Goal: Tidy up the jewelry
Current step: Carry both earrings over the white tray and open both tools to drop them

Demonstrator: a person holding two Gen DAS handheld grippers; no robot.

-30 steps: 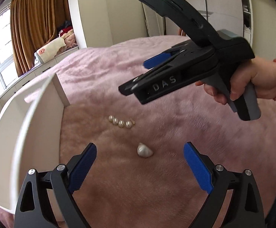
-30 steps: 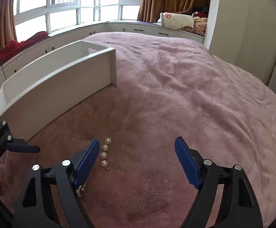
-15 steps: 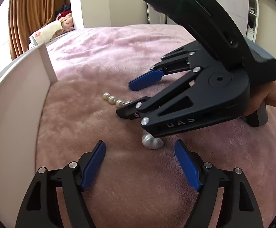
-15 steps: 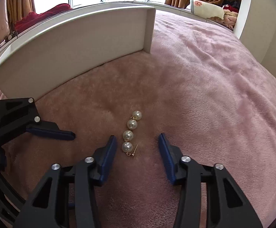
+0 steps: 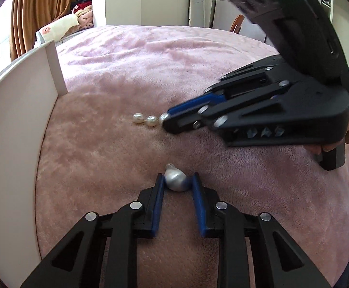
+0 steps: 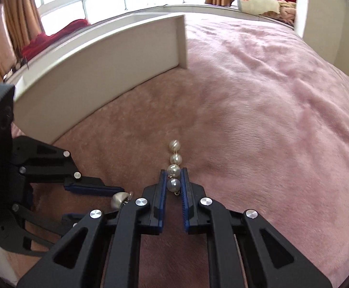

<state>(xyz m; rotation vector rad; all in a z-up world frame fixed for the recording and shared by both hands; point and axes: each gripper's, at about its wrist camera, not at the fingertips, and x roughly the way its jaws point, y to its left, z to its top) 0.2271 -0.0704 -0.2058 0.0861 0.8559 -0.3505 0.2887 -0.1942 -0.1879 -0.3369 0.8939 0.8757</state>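
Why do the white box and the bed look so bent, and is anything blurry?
Fisheye lenses: in the left wrist view the white box wall bows and the black right gripper is motion-smeared; in the right wrist view the window blows out, yet the four-pearl drop earring stays sharp.

Right tool [image 6: 174,187] is closed on the pearl strand [image 6: 174,165]: blue pads clamp the nearest pearl, three more run forward in a line on the pink bed cover [image 6: 258,120]. Left tool [image 6: 116,198] comes in from the left, one blue pad beside a silver-grey irregular pearl [image 6: 119,200]; its other pad is mostly hidden. White tray [image 6: 97,76] sits beyond, side wall facing the camera.
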